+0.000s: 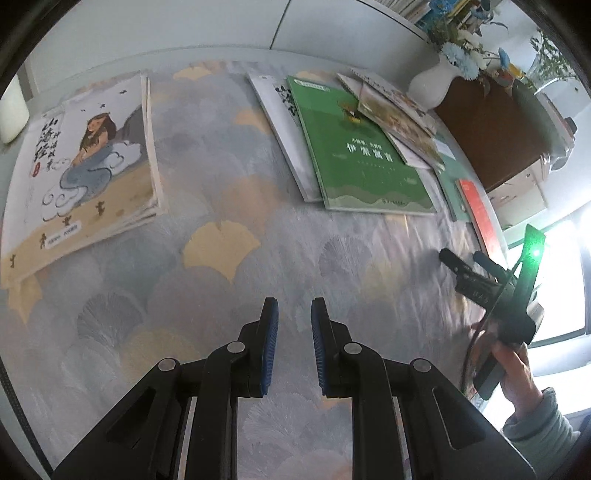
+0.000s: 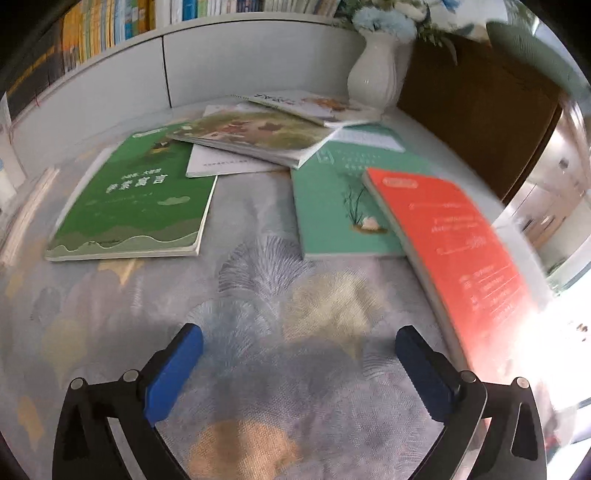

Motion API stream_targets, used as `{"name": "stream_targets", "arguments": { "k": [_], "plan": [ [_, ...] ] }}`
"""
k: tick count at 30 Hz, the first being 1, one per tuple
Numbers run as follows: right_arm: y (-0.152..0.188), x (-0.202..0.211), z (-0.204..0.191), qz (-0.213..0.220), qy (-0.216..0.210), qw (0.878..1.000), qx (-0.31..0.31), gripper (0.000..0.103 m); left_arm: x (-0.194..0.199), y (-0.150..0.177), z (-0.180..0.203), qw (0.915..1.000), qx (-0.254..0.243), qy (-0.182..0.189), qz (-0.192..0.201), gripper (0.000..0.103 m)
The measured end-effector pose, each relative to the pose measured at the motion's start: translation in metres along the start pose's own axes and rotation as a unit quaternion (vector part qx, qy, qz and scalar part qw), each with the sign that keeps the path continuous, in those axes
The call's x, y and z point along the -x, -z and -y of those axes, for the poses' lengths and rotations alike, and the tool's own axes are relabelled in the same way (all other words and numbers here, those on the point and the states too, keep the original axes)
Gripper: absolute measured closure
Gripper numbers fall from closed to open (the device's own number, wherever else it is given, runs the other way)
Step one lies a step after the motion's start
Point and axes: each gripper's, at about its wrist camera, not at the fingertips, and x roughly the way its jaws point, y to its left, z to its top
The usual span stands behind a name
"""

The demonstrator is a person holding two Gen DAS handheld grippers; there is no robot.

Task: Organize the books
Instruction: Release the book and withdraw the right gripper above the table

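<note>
1. Green book [image 1: 354,147] lies flat at upper centre of the left wrist view, overlapping a white book [image 1: 284,144]; an illustrated stack [image 1: 85,166] sits at left on the patterned bench [image 1: 221,280]. Left gripper [image 1: 294,314] fingers are nearly together, holding nothing.
2. Right wrist view: five loose books show, the green one at left, a teal book [image 2: 332,206] and a red book [image 2: 454,251] at right. Right gripper [image 2: 299,347] fingers are spread wide, empty, above the bench.

Red book [image 2: 454,254]: we see its near end blurred and lost in window glare.
Teal book [image 2: 332,206]: partly covered by the red book and the illustrated book [image 2: 258,134].
Shelf books [image 2: 110,26]: spines too small to read, cut off by the edge.
</note>
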Motion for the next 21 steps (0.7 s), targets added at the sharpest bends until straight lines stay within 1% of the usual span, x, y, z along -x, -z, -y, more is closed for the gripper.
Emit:
{"name": "stream_targets", "arguments": {
  "k": [1,2,8,16,20,21],
  "plan": [
    [0.002,0.001,0.003,0.006,-0.011,1.000,-0.011,0.000,-0.001,0.000,0.000,1.0000,-0.001,-0.001,-0.002,0.088],
    [0.003,0.002,0.003,0.009,-0.014,1.000,-0.008,0.000,-0.002,0.002,0.001,1.0000,-0.002,-0.002,-0.005,0.088],
    [0.006,0.004,-0.001,0.014,-0.009,1.000,0.000,0.000,0.001,0.004,0.004,1.0000,-0.005,0.000,-0.004,0.087],
    [0.005,0.003,-0.001,0.014,-0.010,1.000,0.000,0.000,0.008,-0.001,0.009,0.9998,0.001,0.009,0.015,0.087],
    [0.006,0.003,-0.001,0.015,-0.010,1.000,0.000,0.000,0.013,-0.004,0.011,0.9996,-0.008,-0.003,0.027,0.087],
    [0.005,0.003,-0.001,0.015,-0.010,1.000,0.000,0.000,0.014,-0.005,0.010,0.9996,-0.005,-0.002,0.027,0.087]
  ]
}}
